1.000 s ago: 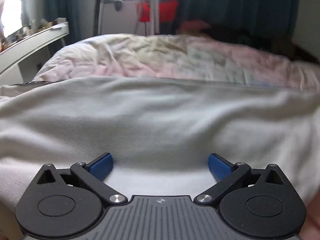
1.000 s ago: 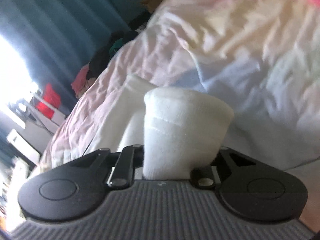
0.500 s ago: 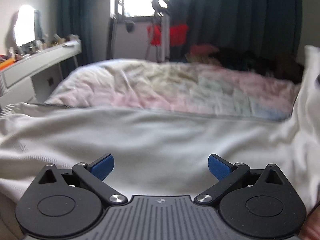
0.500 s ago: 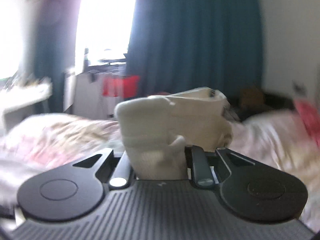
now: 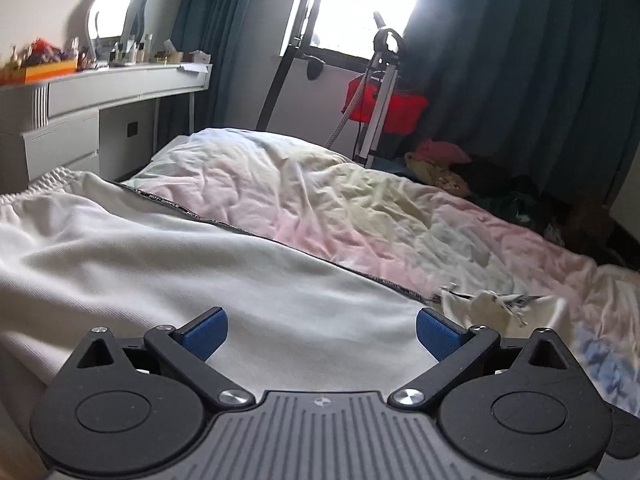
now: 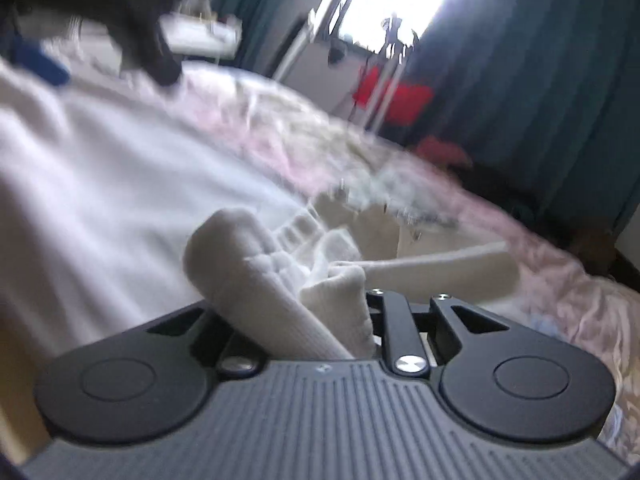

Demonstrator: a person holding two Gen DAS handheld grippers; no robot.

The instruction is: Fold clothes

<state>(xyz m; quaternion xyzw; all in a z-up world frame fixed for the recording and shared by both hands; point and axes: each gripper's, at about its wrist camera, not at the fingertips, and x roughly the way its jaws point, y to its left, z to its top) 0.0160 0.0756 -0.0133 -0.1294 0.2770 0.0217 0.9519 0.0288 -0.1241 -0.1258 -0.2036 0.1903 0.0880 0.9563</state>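
White knit garment (image 6: pixel 276 292) is clamped in right gripper (image 6: pixel 296 320), likely for folding over. Left gripper (image 5: pixel 320 328) is held spread apart above the near cloth, holding nothing.

Right claw (image 6: pixel 320 320) fingertips buried in bunched white garment (image 6: pixel 280 280); right view motion-blurred; dark shape (image 6: pixel 132 8) top left unidentifiable; garment cut by left edge.

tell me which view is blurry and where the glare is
Left wrist view: mostly sharp, the window blown out white, the lit mirror glaring too, and straight edges bowed by the fisheye. Right wrist view: motion-smeared across the bed and curtain, window overexposed, only the right gripper and the white cloth it clamps fairly clear.
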